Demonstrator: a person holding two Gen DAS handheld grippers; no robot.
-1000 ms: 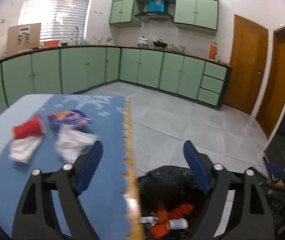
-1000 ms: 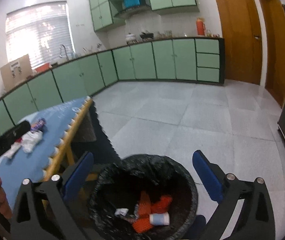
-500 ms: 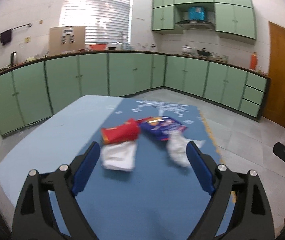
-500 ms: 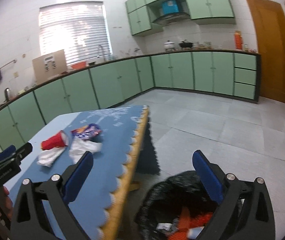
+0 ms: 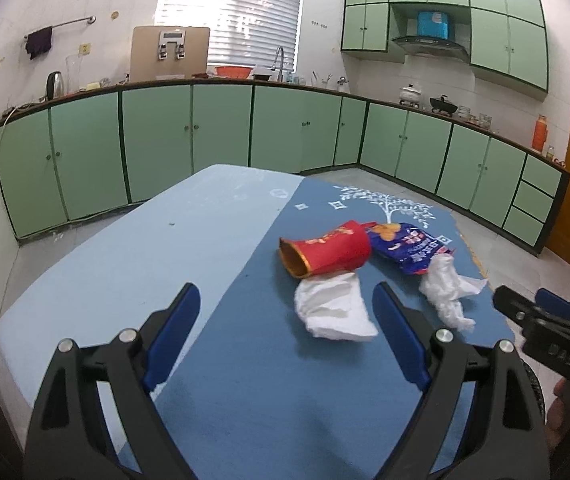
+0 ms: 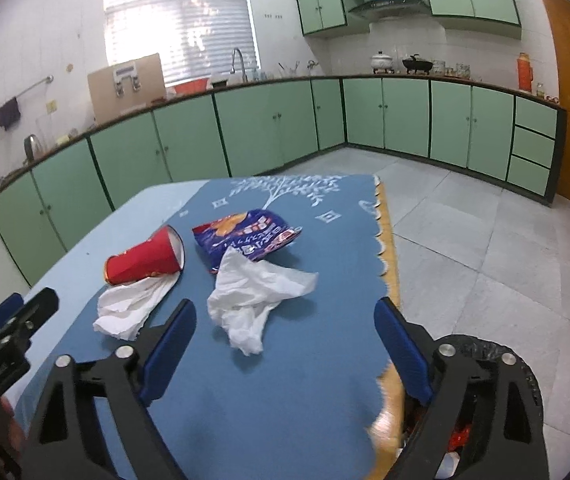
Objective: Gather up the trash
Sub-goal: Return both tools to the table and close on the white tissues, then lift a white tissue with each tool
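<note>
1. Left gripper [image 5: 285,340] spread wide, empty; right gripper [image 6: 285,344] same.
2. Flat tissue [image 5: 333,308] lies just ahead of left fingers, slightly right, touching red paper cup [image 5: 327,254] beyond it.
3. Crumpled tissue [image 6: 257,292] just ahead of right gripper, btwn its fingers; snack wrapper [image 6: 245,236] behind.
4. Tissues prob. v. light, soft: pinch the bunched middle. Cup crushes easily, so grip the rim. Wrapper likely slick.
5. Trash bin [image 6: 525,380] low, right of right gripper.
</note>
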